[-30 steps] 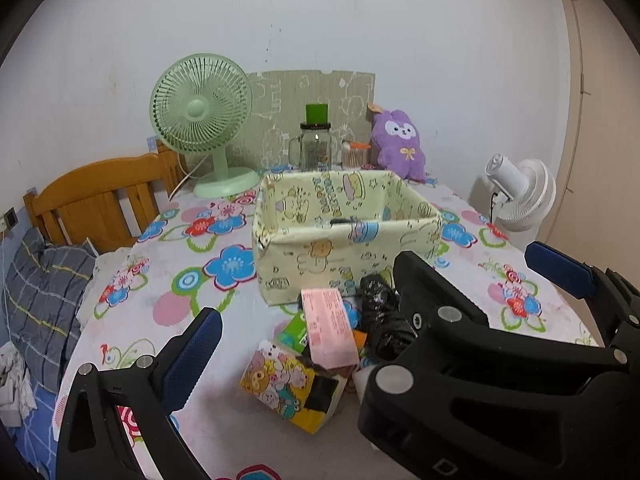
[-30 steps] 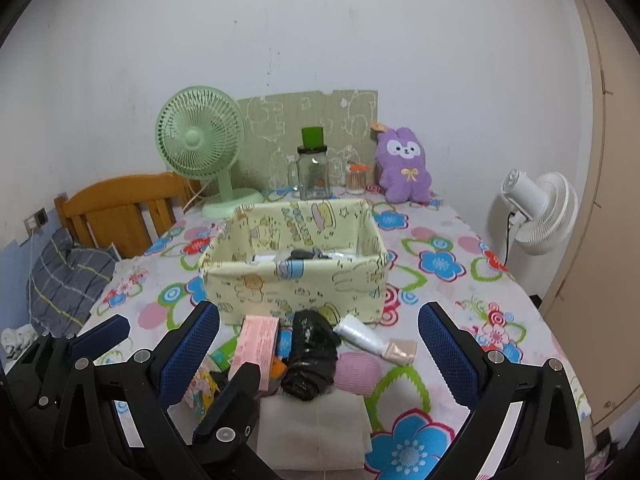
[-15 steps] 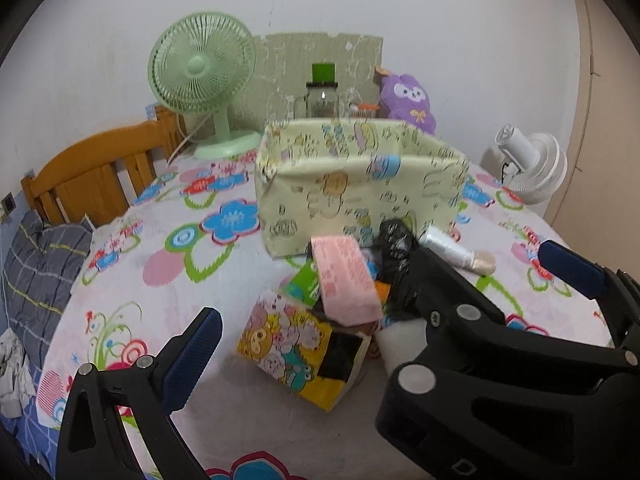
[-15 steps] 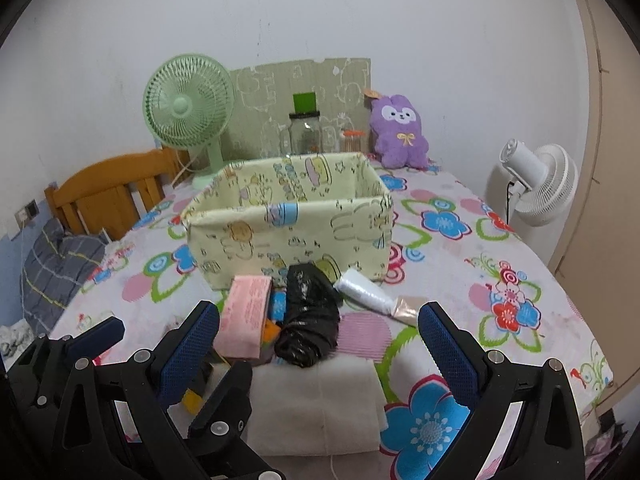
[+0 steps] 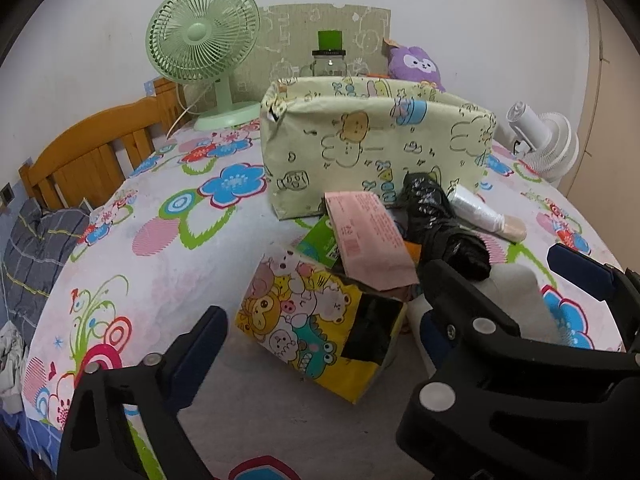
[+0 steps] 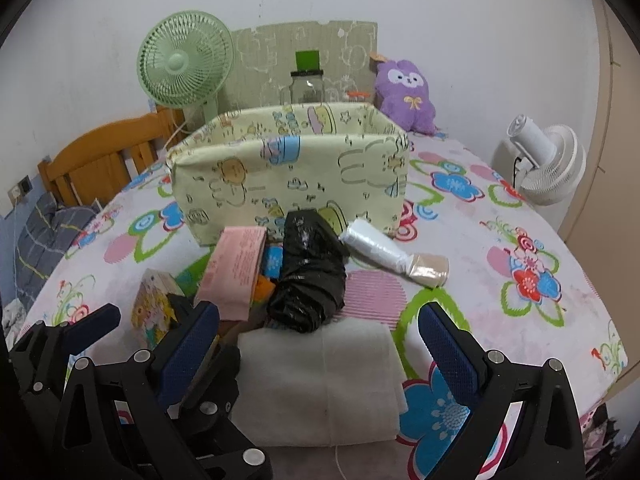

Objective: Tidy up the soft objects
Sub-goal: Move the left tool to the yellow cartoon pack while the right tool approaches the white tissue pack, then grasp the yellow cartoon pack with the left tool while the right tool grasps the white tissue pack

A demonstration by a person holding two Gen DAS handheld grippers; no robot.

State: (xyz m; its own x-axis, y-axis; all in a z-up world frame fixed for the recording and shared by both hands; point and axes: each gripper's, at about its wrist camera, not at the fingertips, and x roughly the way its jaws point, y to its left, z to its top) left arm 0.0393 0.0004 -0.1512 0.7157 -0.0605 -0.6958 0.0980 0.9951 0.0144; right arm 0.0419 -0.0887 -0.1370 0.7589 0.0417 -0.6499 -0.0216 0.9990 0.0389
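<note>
We note the main risk first: the soft items lie heaped together just in front of the fabric bin (image 6: 288, 168), so a grasp on one can drag its neighbours. The pink packet (image 6: 236, 268) leans on the cartoon-print pack (image 5: 320, 320), and the black plastic bundle (image 6: 310, 276) rests against the folded white cloth (image 6: 320, 376); pulling the lower item would likely tip or spill the upper one. The white roll (image 6: 380, 250) lies loose beside the bundle and could roll across the tabletop (image 6: 500, 320) if nudged. The two tools also sit close together, so a clash between them looks possible.

Pose: both point obliquely downward toward the heap. The left hand-held gripper (image 5: 324, 340) straddles the cartoon-print pack; its jaws are closing, the pack between them, but the pads do not appear to touch it yet, so we record it as released. The right hand-held gripper (image 6: 320, 344) stands spread wide, its blue pads either side of the folded white cloth, apparently clear of it, grasping nothing.

The bin stands upright behind the heap; from this angle we cannot see its contents.
</note>
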